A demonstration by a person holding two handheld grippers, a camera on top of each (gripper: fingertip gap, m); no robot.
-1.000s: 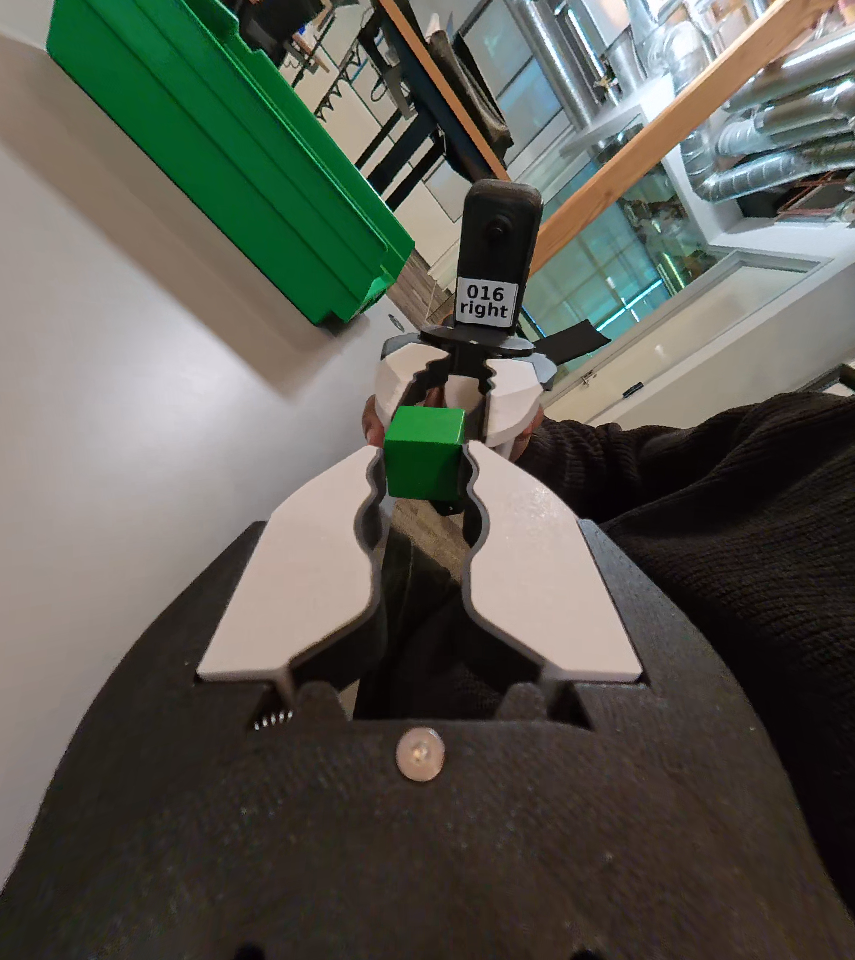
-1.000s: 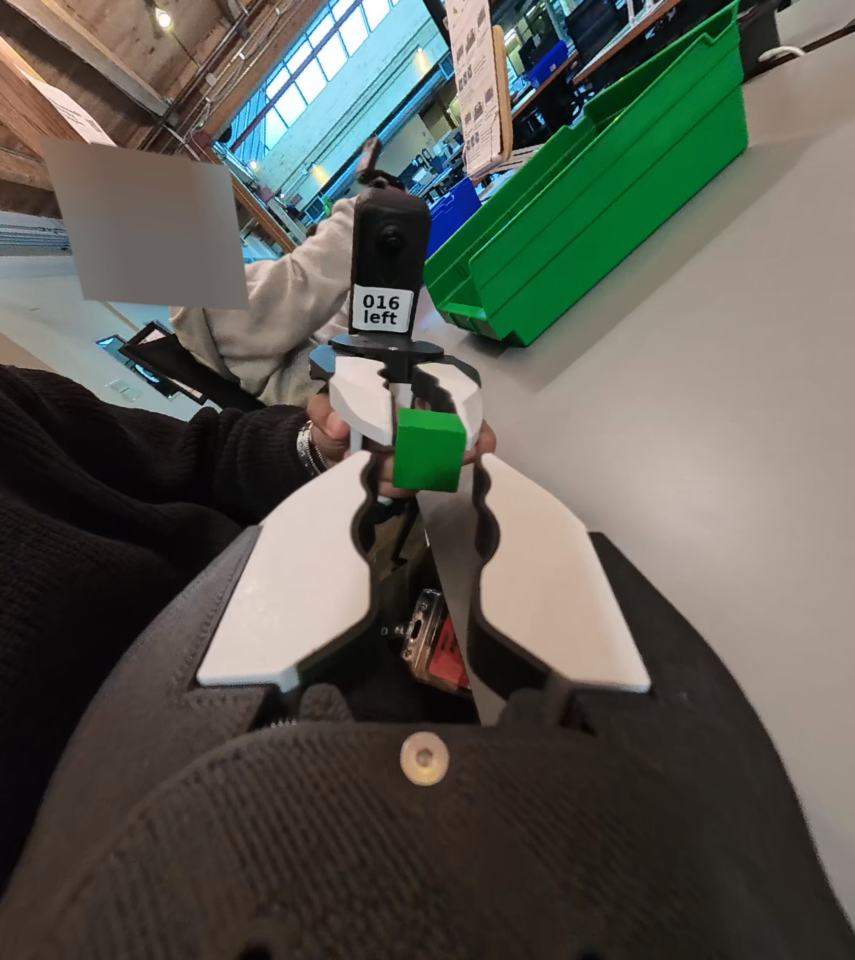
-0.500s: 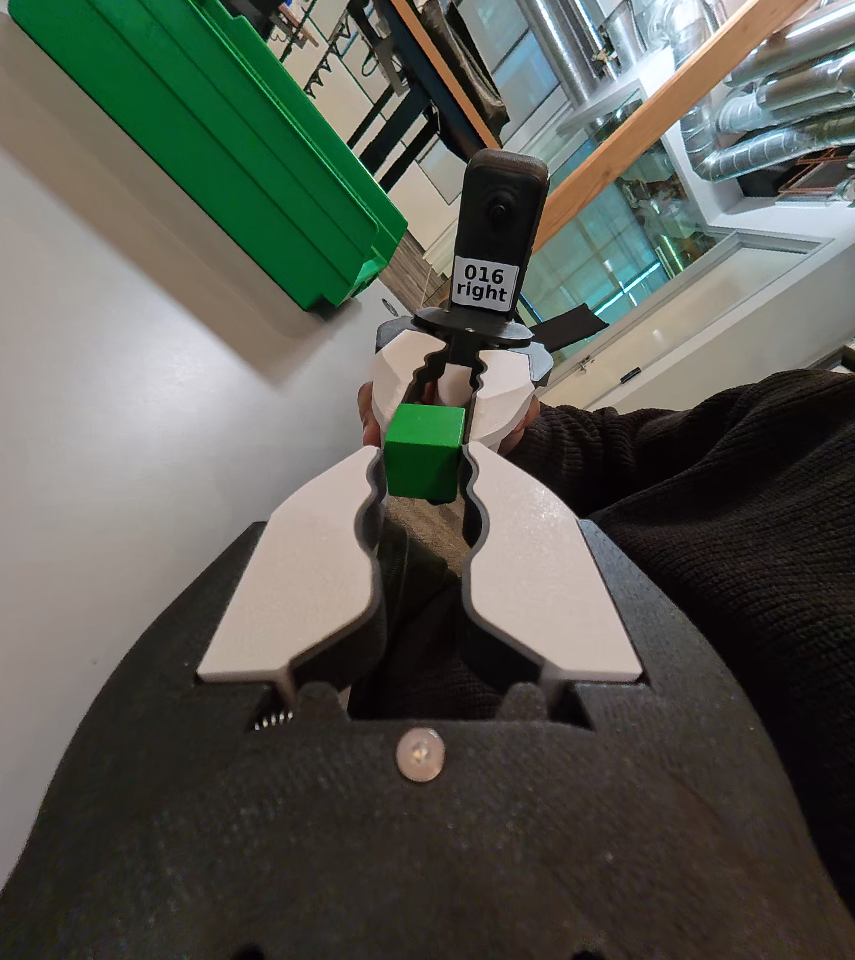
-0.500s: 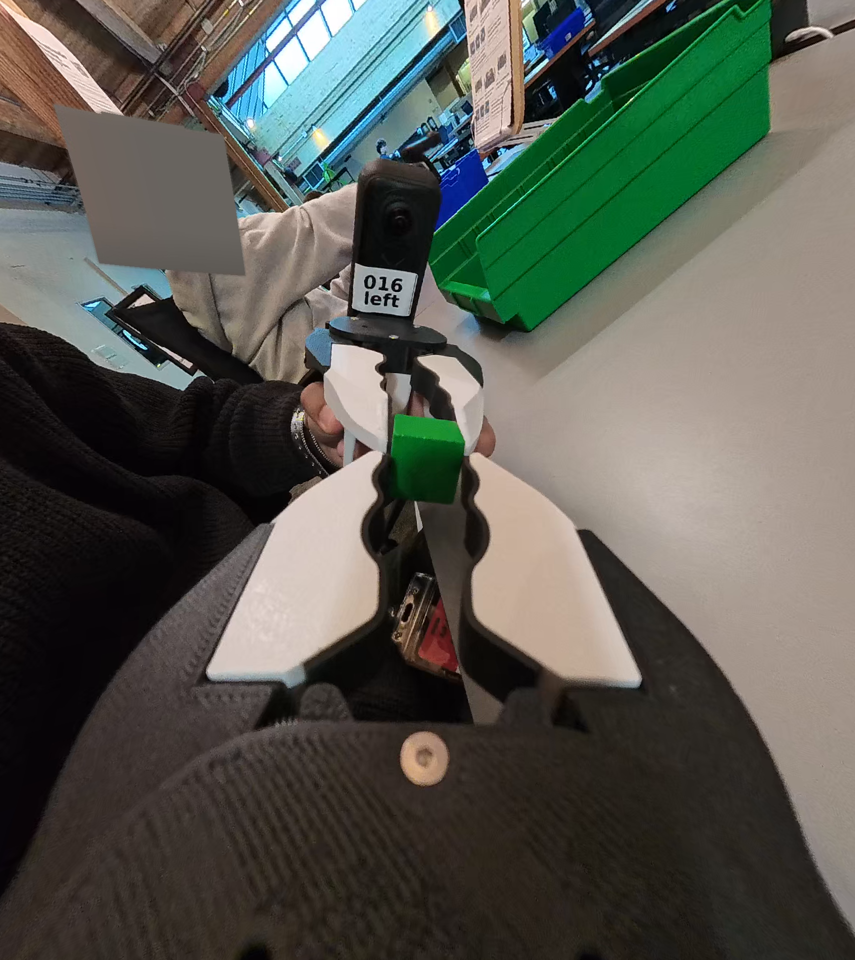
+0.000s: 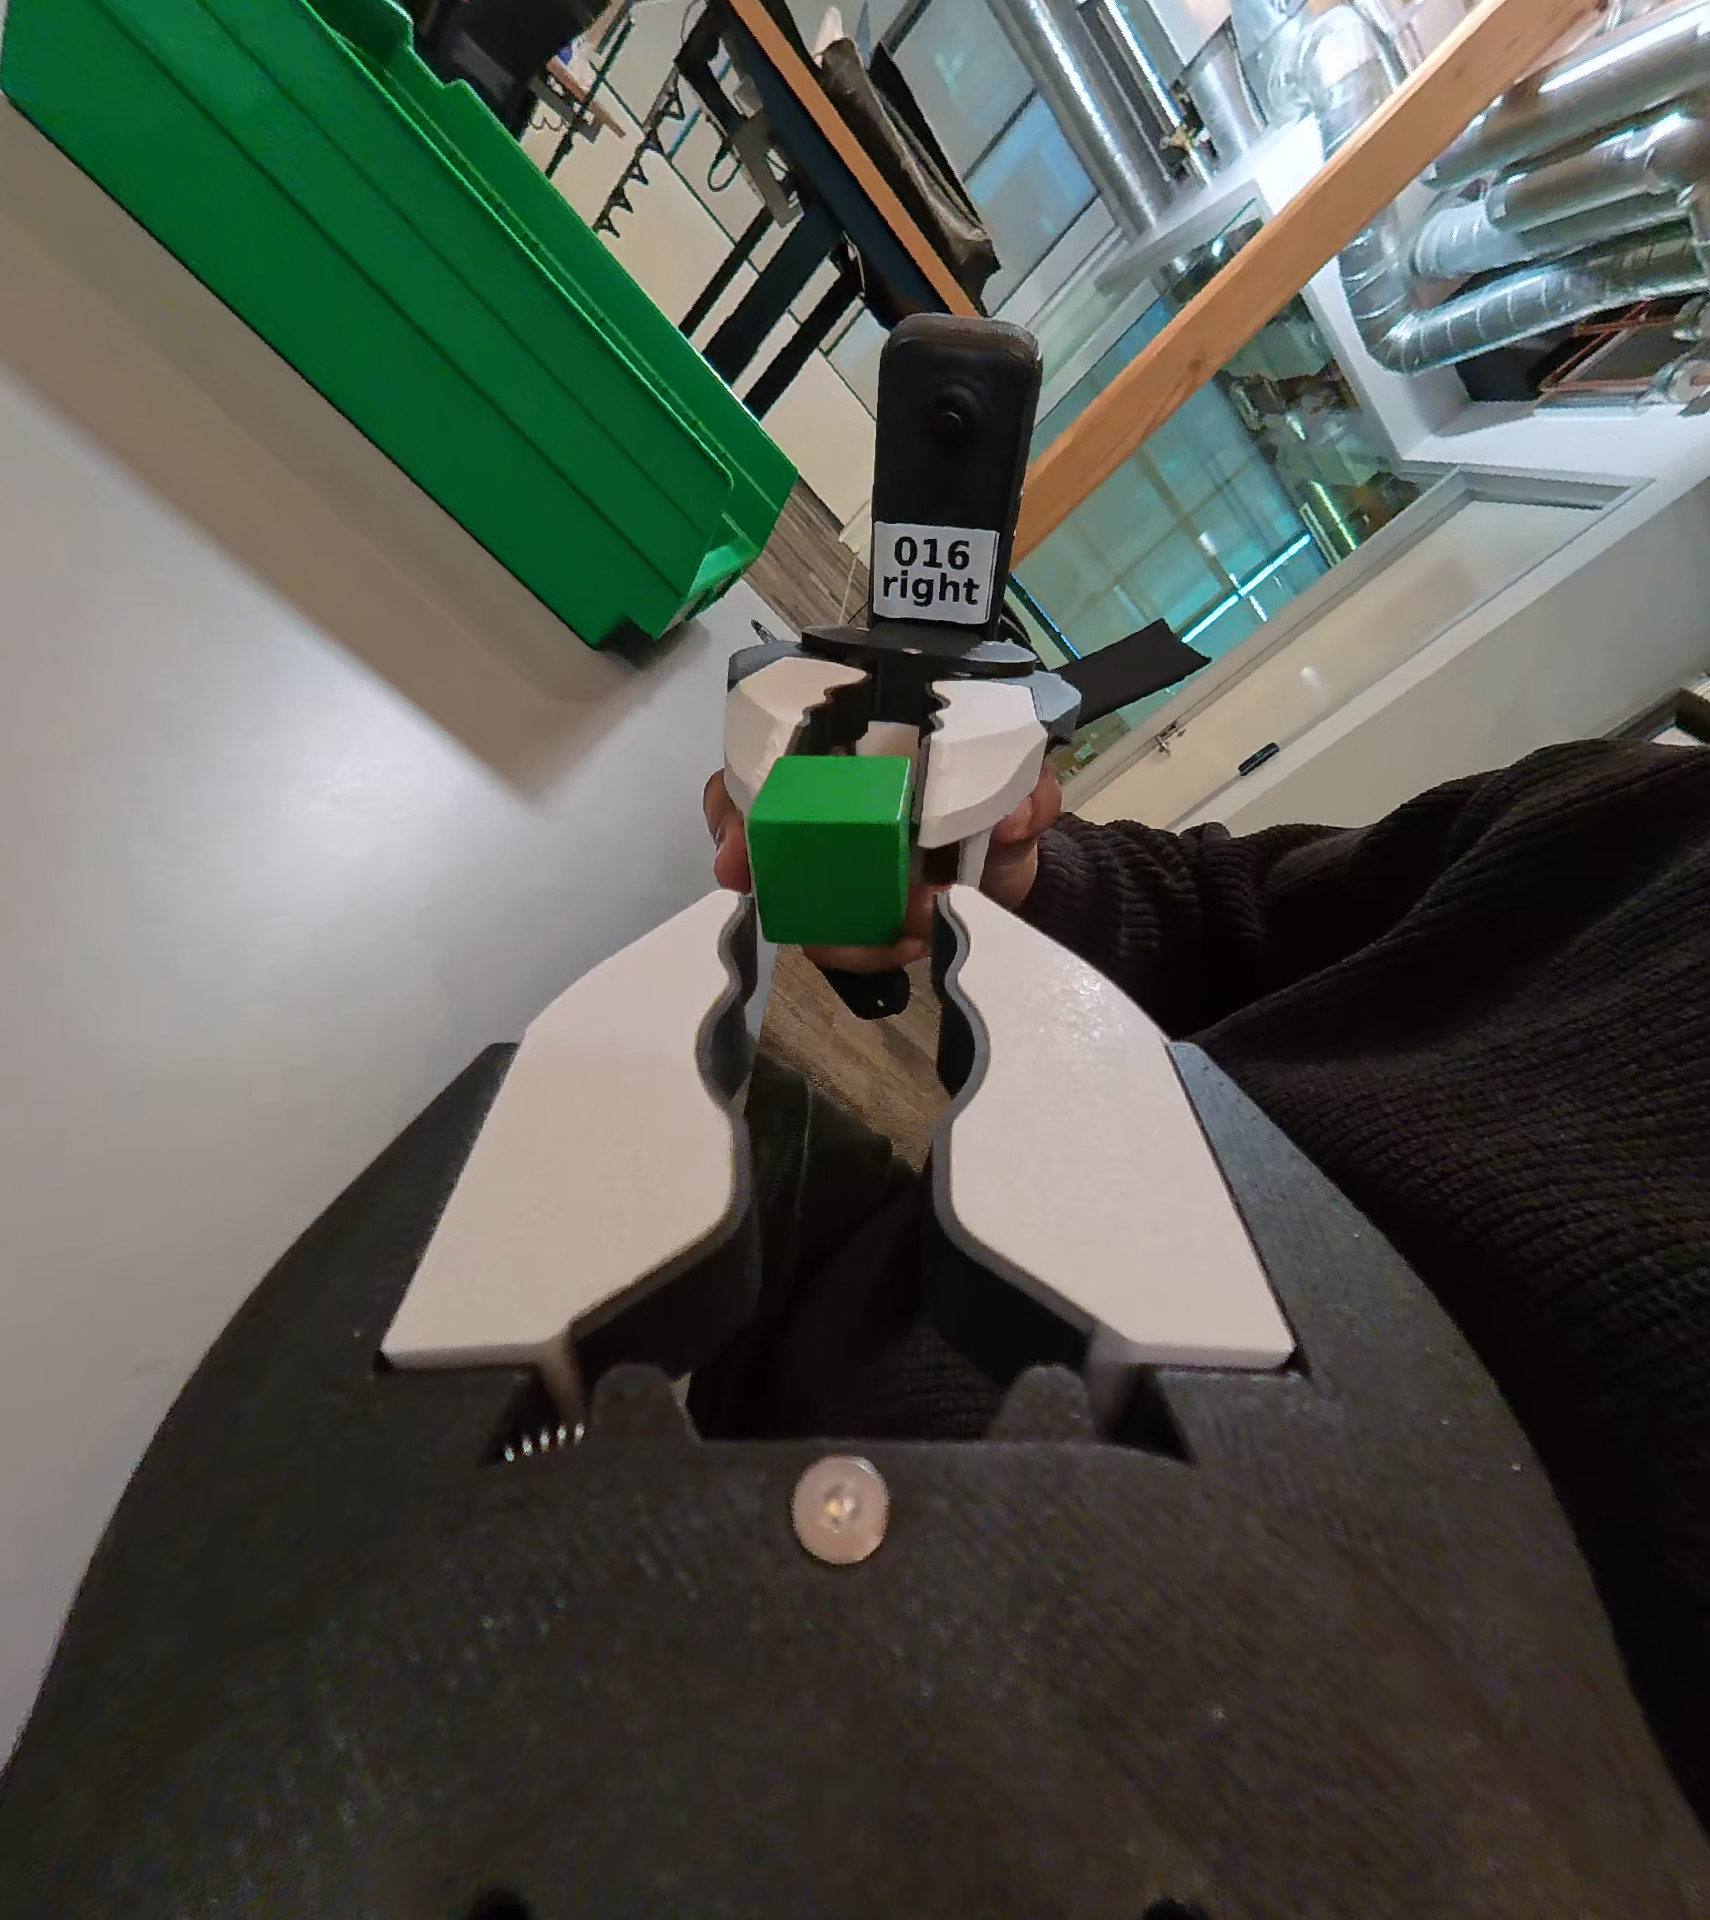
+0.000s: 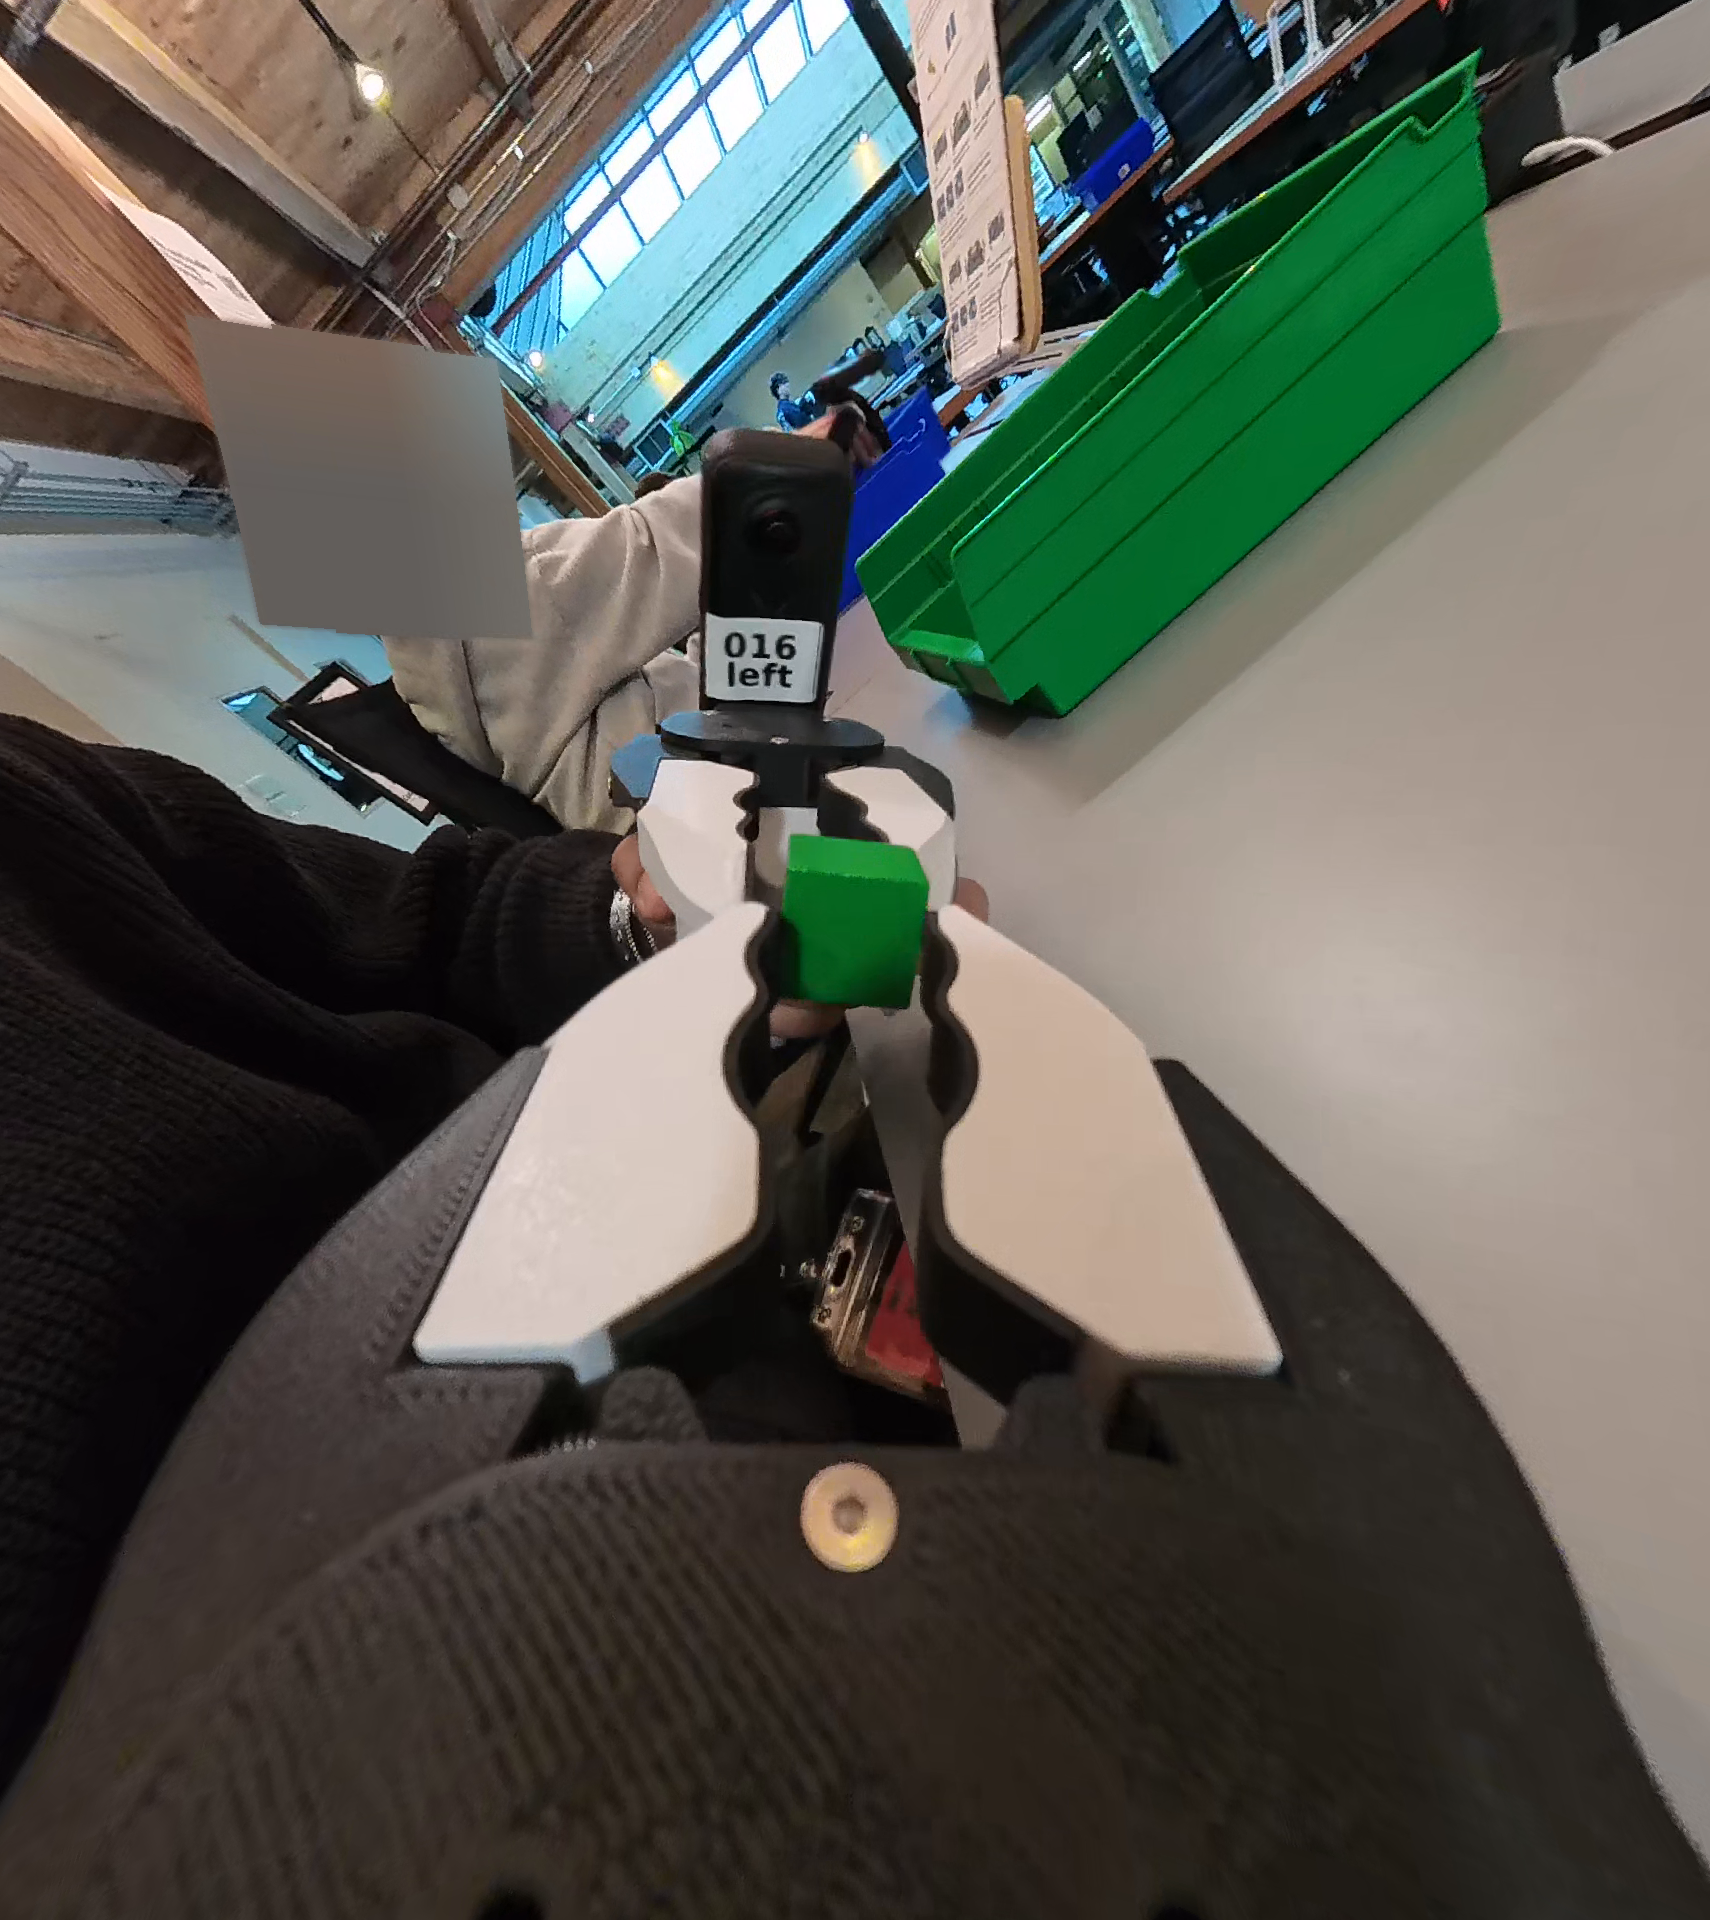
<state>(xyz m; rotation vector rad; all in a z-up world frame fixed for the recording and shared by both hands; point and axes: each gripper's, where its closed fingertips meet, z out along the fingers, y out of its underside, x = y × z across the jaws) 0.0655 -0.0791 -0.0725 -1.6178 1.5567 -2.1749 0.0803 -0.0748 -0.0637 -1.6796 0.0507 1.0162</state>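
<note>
A small green cube (image 6: 851, 935) is pinched between the tips of my right gripper (image 6: 846, 925), which is shut on it. The two grippers face each other nose to nose, off the near edge of the grey table (image 6: 1453, 935). In the left wrist view the cube (image 5: 825, 862) sits just past the tips of my left gripper (image 5: 846, 914). The left jaws stand slightly apart and no longer clamp it. A hand in a black knit sleeve (image 5: 1453, 1039) holds each gripper.
A long green plastic bin (image 6: 1194, 499) stands on the table farther back; it also shows in the left wrist view (image 5: 363, 312). A person in a light hoodie (image 6: 570, 644) sits behind the left gripper. Bare table top (image 5: 155, 831) lies beside the grippers.
The right gripper closed on the cube that the left gripper was holding. The left jaws then opened a little and the cube shifted out past their tips.
</note>
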